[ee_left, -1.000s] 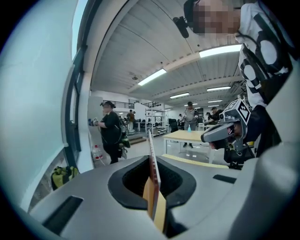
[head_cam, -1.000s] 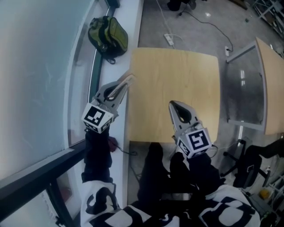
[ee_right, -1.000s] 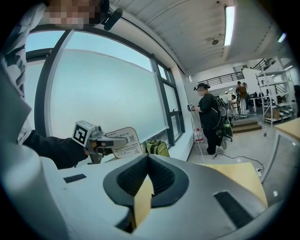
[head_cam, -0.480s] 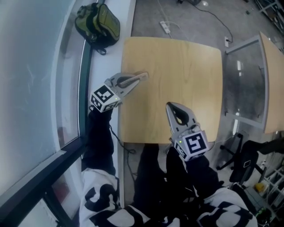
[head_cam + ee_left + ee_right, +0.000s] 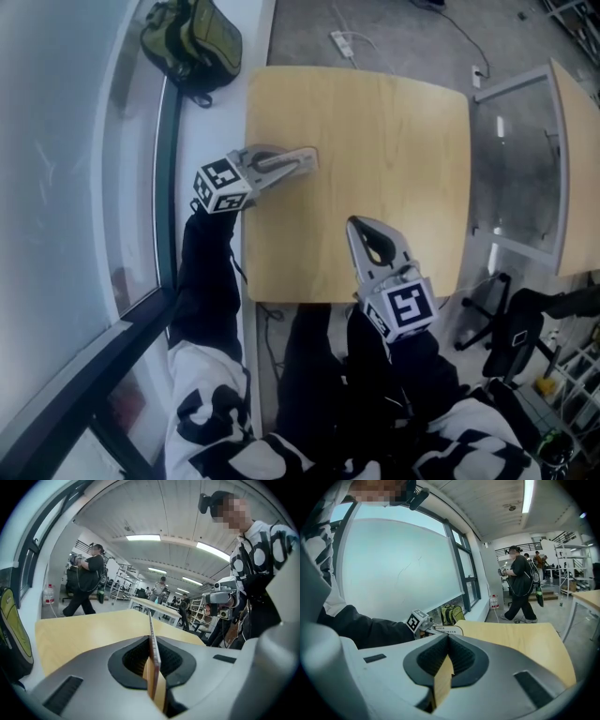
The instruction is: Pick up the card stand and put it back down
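No card stand shows in any view. My left gripper (image 5: pixel 314 157) lies low over the left edge of the light wooden table (image 5: pixel 375 122), pointing right across it, jaws shut with nothing seen between them. In the left gripper view its fingers (image 5: pixel 151 616) meet in a thin seam above the tabletop. My right gripper (image 5: pixel 357 223) hovers over the table's near edge, pointing away from me, also shut and empty. The right gripper view shows its closed jaws (image 5: pixel 449 637) and the left gripper (image 5: pixel 440 630) beyond them.
A green backpack (image 5: pixel 192 42) sits on the window sill at the far left. A second table (image 5: pixel 577 141) with a metal frame stands to the right, a chair (image 5: pixel 525 328) near it. A power strip (image 5: pixel 342 42) lies on the floor. People (image 5: pixel 89 581) walk in the background.
My left gripper has dropped from beside the sill to the table's left edge and turned to point right. The right gripper has sunk slightly. Both stayed shut.
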Demonstrator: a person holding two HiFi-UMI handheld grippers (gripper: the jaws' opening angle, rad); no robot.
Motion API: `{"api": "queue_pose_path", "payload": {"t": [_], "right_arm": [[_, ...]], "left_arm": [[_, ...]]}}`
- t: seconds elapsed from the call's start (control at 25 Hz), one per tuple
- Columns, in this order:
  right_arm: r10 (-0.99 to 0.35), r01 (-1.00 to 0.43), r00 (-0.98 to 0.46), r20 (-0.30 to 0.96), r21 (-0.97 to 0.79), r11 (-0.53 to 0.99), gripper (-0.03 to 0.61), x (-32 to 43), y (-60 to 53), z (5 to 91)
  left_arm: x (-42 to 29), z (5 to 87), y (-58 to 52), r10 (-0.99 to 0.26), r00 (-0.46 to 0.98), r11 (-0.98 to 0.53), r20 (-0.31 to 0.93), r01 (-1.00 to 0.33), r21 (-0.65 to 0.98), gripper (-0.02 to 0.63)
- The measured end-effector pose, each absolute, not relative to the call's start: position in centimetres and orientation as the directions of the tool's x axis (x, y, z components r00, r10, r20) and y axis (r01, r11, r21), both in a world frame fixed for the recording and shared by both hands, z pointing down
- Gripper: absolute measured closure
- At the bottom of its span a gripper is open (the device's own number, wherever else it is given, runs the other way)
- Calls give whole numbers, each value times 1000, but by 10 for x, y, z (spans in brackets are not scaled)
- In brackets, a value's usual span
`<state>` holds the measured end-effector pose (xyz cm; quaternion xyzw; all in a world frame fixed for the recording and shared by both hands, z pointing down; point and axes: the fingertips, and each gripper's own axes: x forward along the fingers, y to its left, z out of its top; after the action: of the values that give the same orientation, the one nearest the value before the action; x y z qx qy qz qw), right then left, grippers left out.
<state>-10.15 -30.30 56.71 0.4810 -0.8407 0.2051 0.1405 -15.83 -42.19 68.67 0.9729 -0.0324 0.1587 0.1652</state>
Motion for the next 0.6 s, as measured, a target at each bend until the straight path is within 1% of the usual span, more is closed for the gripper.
{"api": "queue_pose_path", "payload": {"t": [0.16, 0.44, 0.52, 0.56, 0.6], "right_arm": [[-753, -870, -492, 437, -211, 446, 566, -98, -300, 568], [-751, -871, -489, 444, -209, 444, 566, -93, -293, 571], [-760, -872, -488, 430, -209, 442, 566, -93, -292, 569], [-764, -873, -488, 423, -209, 441, 566, -93, -291, 567], [-765, -872, -489, 419, -209, 443, 566, -93, -289, 566]], "left_arm": [[-152, 698, -421, 3, 944, -942, 330, -108, 317, 592], [-150, 706, -425, -21, 939, -947, 343, -129, 295, 589], [-153, 706, -425, -29, 938, -942, 344, -141, 305, 559], [-155, 707, -426, -38, 937, -938, 348, -154, 312, 515], [-158, 709, -427, -51, 933, -933, 356, -172, 316, 451]]}}
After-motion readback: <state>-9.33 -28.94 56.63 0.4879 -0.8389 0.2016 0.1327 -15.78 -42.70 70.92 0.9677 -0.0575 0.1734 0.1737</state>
